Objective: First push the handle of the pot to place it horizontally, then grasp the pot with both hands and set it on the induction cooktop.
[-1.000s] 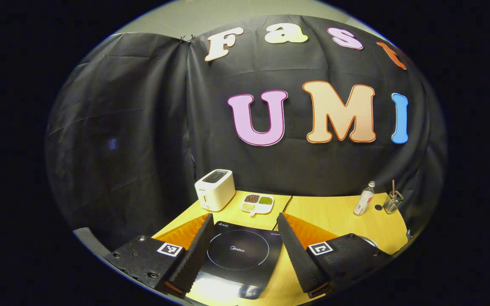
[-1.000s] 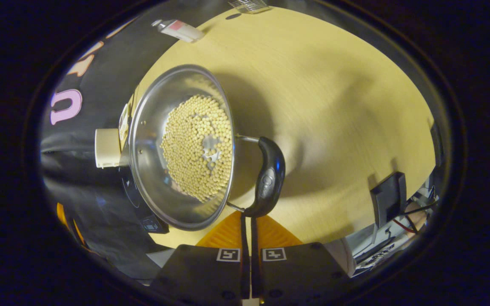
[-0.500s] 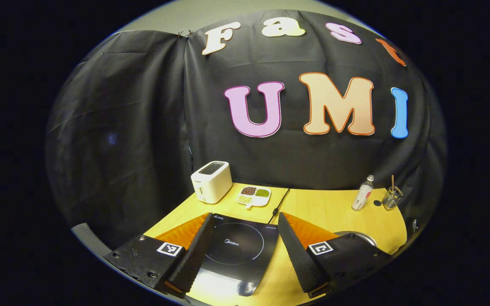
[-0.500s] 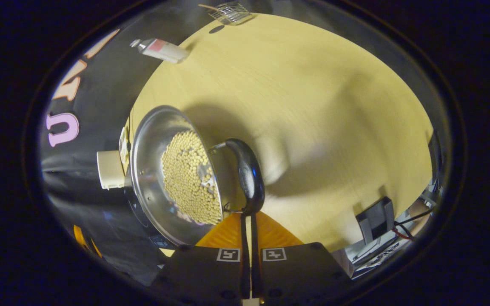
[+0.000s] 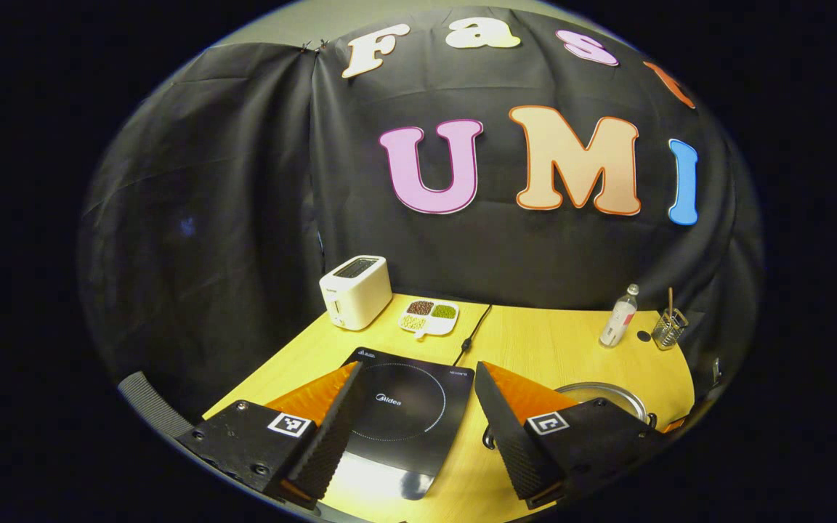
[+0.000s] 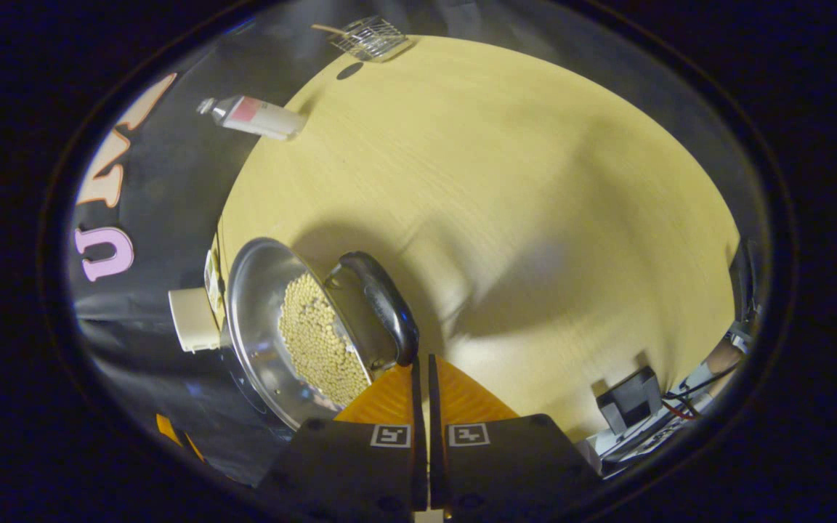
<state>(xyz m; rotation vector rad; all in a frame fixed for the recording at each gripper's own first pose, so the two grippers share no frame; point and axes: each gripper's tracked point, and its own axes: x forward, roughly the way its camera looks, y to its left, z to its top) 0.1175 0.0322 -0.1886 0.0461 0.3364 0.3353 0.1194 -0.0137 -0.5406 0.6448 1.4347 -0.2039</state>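
- On the pale wooden table [image 6: 535, 218], the round stainless-steel pot filled with small beige beans [image 6: 295, 327] sits on bare wood beside the flat black glass induction cooktop [image 5: 404, 407], not on it, so the placing step looks not yet done.
- Over the pot's right rim, its looped handle with a black plastic grip [image 6: 382, 305] stands tilted rather than flat, as far as the skewed view allows; by my judgement the pushing step is under way and the two-handed lift is left.
- At the handle's near end, the right gripper [image 6: 422, 370] has its fingers pressed together on nothing, their tips touching or just beside the grip; I cannot tell which.
- Above the cooktop's near edge, the left gripper [image 5: 411, 407] is spread wide and empty.
- In the left gripper view, the pot rim [image 5: 600, 392] is half hidden behind a finger.
- Far off, the small clear bottle with a red label [image 6: 251, 116] and wire-mesh holder [image 6: 371, 36] stay hard to make out.
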